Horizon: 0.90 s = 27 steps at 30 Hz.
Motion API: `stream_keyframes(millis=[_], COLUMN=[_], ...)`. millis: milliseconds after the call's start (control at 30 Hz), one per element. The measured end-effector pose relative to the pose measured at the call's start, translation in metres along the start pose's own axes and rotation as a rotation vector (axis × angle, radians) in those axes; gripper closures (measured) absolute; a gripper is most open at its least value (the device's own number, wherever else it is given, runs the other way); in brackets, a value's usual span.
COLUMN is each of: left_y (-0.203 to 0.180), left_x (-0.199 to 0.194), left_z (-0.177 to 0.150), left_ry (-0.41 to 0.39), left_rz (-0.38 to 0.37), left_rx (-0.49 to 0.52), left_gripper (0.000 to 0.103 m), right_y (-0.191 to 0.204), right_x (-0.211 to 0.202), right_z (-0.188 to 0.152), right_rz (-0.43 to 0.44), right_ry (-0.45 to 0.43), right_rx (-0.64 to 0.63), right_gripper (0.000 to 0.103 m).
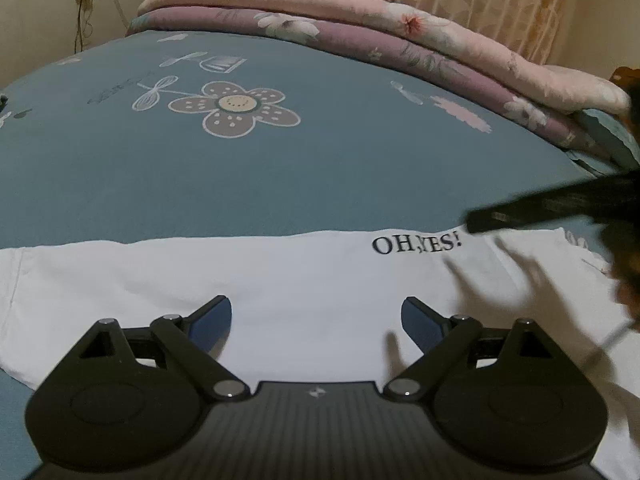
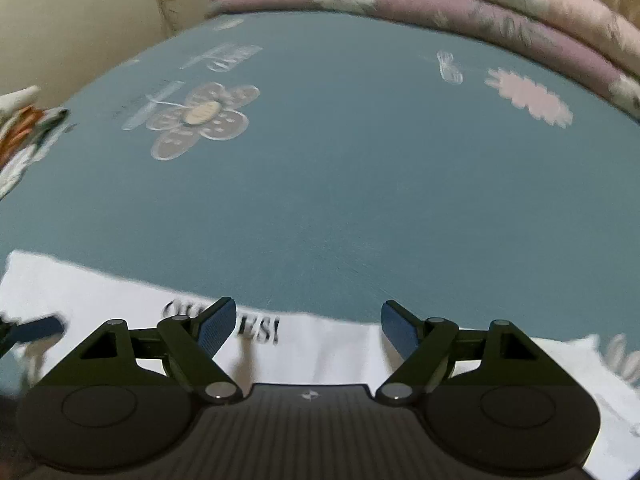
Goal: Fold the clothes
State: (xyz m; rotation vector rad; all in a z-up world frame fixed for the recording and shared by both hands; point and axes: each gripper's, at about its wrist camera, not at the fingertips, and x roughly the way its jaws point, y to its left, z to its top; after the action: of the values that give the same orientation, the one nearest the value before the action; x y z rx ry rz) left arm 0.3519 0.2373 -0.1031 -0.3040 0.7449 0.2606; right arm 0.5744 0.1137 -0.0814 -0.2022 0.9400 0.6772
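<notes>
My left tool released wide | right tool released (both empty) | both over white shirt

blue flowered bedsheet, folded quilts, cream wall, patterned curtain

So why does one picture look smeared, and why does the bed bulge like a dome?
Right wrist view: motion blur smears the shirt lettering and flower print. Left wrist view: sharper, only the right gripper blurs; soft shadows fall on the white shirt. Both views: the fisheye lens bows the blue bedsheet.
</notes>
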Motion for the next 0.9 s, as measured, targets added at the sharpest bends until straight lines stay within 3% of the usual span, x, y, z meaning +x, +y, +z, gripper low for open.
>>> stream_keyframes(millis=[267, 433, 567, 700, 767, 900], left_y=[-0.025, -0.056, -0.076, -0.082, -0.084, -0.081], left_x=[-0.01, -0.014, -0.01, -0.004, -0.004, -0.001], left_z=[0.001, -0.005, -0.011, -0.013, -0.015, -0.016], left_ry=[-0.025, -0.028, -0.019, -0.003, -0.002, -0.001], left_rz=[-0.082, -0.181, -0.205, -0.192, -0.178, -0.172], left_rx=[0.058, 0.14, 0.195, 0.214, 0.212, 0.201], left_gripper=[0.011, 0.011, 0.011, 0.011, 0.011, 0.011], right_y=[-0.029, -0.073, -0.13, -0.173, -0.181, -0.182], right_x=[-0.108, -0.153, -0.149, -0.118, -0.097, -0.069], right_z=[-0.054, -0.099, -0.119, -0.123, -0.124, -0.11], right_rz=[-0.006, -0.093, -0.156, -0.178, -0.218, -0.333], right_ry=[0.075, 0.073, 0.07, 0.08, 0.095, 0.07], right_rx=[-0.015, 0.072, 0.253, 0.394, 0.404, 0.312], right_gripper=[0.019, 0.019, 0.019, 0.019, 0.018, 0.0])
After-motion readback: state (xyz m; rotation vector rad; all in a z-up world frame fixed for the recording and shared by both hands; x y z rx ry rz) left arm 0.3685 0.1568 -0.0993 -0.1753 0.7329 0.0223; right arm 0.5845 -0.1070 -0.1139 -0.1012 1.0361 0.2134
